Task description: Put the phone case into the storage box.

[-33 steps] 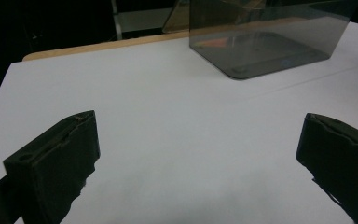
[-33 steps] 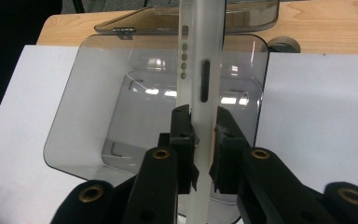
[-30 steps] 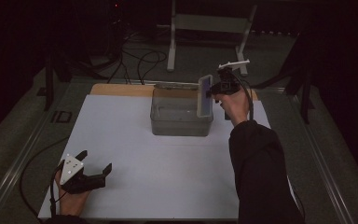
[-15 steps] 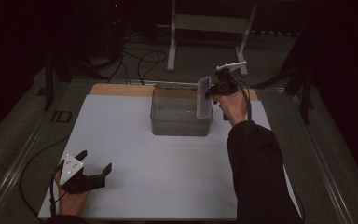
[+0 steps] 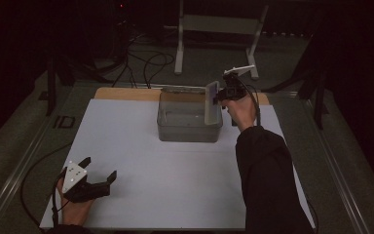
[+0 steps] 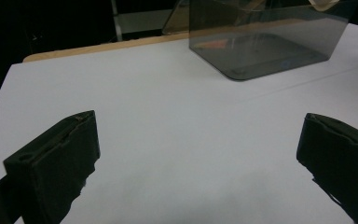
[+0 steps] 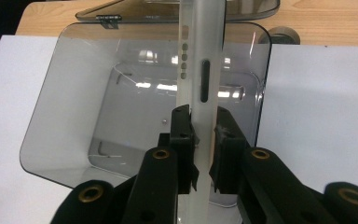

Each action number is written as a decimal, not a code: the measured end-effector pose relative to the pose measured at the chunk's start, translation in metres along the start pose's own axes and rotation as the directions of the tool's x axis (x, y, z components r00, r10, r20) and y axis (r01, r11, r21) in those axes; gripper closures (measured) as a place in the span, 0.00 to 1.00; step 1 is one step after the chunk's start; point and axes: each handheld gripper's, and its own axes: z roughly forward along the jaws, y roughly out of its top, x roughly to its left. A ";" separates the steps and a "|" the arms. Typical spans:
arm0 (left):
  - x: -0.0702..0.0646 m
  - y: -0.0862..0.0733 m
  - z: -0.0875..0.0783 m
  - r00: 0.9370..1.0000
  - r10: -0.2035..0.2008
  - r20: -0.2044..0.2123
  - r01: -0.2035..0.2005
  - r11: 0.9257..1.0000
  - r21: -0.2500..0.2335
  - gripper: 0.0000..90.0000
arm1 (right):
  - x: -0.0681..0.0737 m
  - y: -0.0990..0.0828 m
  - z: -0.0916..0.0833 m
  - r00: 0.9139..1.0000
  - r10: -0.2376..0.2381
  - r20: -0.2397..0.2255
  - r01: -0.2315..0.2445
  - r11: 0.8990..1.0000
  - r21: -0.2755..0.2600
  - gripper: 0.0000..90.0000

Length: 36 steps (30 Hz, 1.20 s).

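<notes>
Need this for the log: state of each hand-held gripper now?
Left hand-held gripper: open, holding nothing.
Right hand-held gripper: shut on the phone case, over the clear bin.

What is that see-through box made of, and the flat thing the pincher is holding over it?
The box looks like smoky clear plastic: glossy, with reflections, the table showing through. The flat case in the right gripper seems matte, milky plastic with cut-out holes, perhaps a phone case.

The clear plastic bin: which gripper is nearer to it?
Right. The right gripper hangs at the clear plastic bin, holding a flat white piece over it; the left gripper rests open at the table's near-left corner.
</notes>
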 end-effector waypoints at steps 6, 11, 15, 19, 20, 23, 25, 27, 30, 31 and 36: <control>0.000 0.000 0.000 1.000 0.000 0.000 0.000 1.000 -0.001 0.00 | 0.000 -0.001 0.003 1.000 -0.002 0.011 0.001 1.000 0.009 0.90; 0.000 0.000 0.000 1.000 0.001 0.000 -0.001 1.000 -0.001 0.00 | -0.001 -0.001 0.006 1.000 0.002 0.027 -0.002 1.000 0.018 0.90; 0.000 0.000 0.000 1.000 -0.002 0.000 0.002 1.000 -0.003 0.00 | -0.002 -0.003 0.010 0.999 0.002 0.034 -0.003 1.000 0.023 0.90; 0.000 0.000 0.000 1.000 -0.001 0.000 0.001 1.000 -0.002 0.00 | -0.004 -0.004 0.013 0.999 0.008 0.040 -0.009 1.000 0.029 0.90; 0.000 0.000 0.000 1.000 0.000 0.000 0.000 1.000 -0.001 0.00 | -0.004 -0.004 0.013 0.999 0.008 0.041 -0.009 1.000 0.030 0.90; 0.000 0.000 0.000 1.000 0.000 0.001 0.000 1.000 0.000 0.00 | -0.005 -0.005 0.015 0.999 0.007 0.046 -0.009 0.999 0.035 0.90; 0.000 0.000 0.000 1.000 0.001 0.000 -0.001 1.000 0.000 0.00 | -0.006 -0.005 0.016 0.999 0.005 0.053 -0.007 0.999 0.039 0.90; 0.000 0.000 0.000 1.000 0.000 0.001 0.000 1.000 -0.001 0.00 | -0.007 -0.006 0.018 0.998 0.006 0.057 -0.008 0.999 0.042 0.90; 0.000 0.000 0.000 1.000 -0.001 0.000 0.001 1.000 -0.002 0.00 | -0.007 -0.006 0.019 0.998 0.007 0.063 -0.010 0.999 0.042 0.90; 0.000 0.000 0.000 1.000 -0.001 0.000 0.001 1.000 -0.002 0.00 | -0.007 -0.006 0.020 0.998 0.008 0.065 -0.010 0.999 0.042 0.90; 0.000 0.000 0.000 1.000 -0.001 0.000 0.001 1.000 -0.002 0.00 | -0.006 -0.006 0.022 0.997 0.003 0.081 -0.007 0.999 0.043 0.90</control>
